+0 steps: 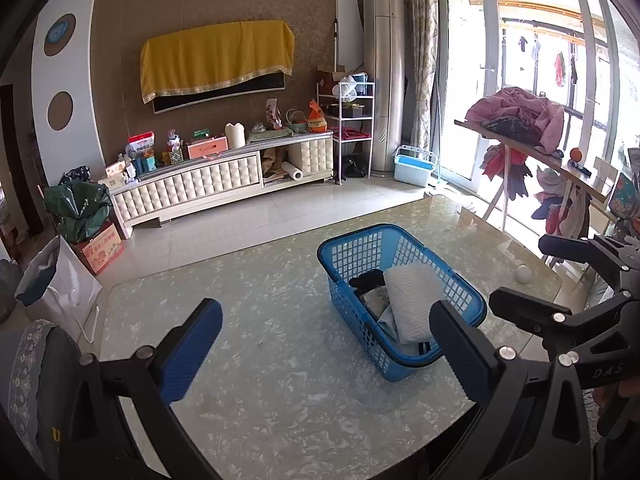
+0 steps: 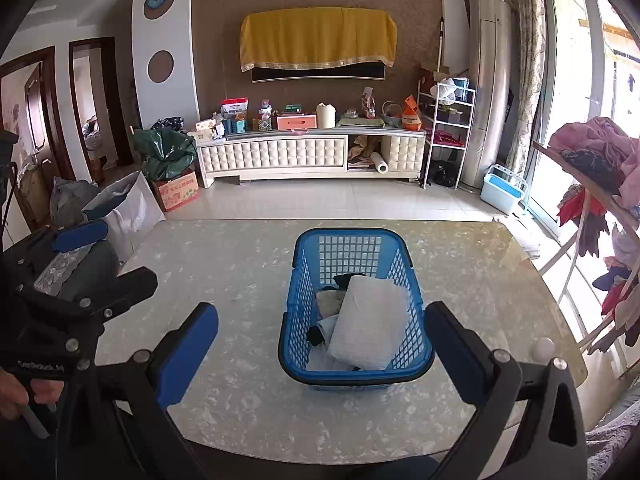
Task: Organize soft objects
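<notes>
A blue plastic basket [image 1: 348,256] stands on the marbled table [image 1: 240,320]; it also shows in the right wrist view [image 2: 352,248]. Inside lie a folded white towel [image 1: 412,300] [image 2: 370,324] on top of dark and pale cloths. My left gripper [image 1: 324,356] is open and empty, above the table just left of the basket's near end. My right gripper [image 2: 320,356] is open and empty, with the basket's near rim between its fingers. The right gripper's body appears at the right edge of the left wrist view [image 1: 580,280].
A small white ball [image 1: 523,273] [image 2: 544,346] lies on the table right of the basket. A board piled with pink clothes [image 1: 520,116] stands at the right by the window. A white bag [image 2: 124,208] and boxes stand on the floor left of the table.
</notes>
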The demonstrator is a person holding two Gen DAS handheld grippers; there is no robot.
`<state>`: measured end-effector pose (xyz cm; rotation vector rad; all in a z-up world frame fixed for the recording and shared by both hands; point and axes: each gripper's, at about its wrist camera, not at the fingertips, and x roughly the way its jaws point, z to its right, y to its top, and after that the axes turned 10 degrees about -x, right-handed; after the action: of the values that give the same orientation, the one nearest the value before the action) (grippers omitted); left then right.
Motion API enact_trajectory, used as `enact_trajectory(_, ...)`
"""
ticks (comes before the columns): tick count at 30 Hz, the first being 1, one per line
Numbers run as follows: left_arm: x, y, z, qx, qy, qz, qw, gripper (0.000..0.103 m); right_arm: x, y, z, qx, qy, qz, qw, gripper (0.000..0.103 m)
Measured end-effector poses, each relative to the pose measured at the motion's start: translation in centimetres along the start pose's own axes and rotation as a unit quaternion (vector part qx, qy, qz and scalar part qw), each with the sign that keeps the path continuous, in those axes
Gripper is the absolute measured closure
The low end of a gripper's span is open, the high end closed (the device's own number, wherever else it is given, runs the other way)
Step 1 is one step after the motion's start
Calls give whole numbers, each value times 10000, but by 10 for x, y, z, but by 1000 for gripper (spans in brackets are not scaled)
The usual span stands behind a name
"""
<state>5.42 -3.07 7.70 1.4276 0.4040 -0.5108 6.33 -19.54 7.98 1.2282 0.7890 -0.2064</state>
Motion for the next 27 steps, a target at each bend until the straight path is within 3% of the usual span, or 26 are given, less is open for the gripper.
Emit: enact_trajectory(27,-7,-1,5,71,136,24,9999,0,-7,0,-8,4,47,23,10000,0)
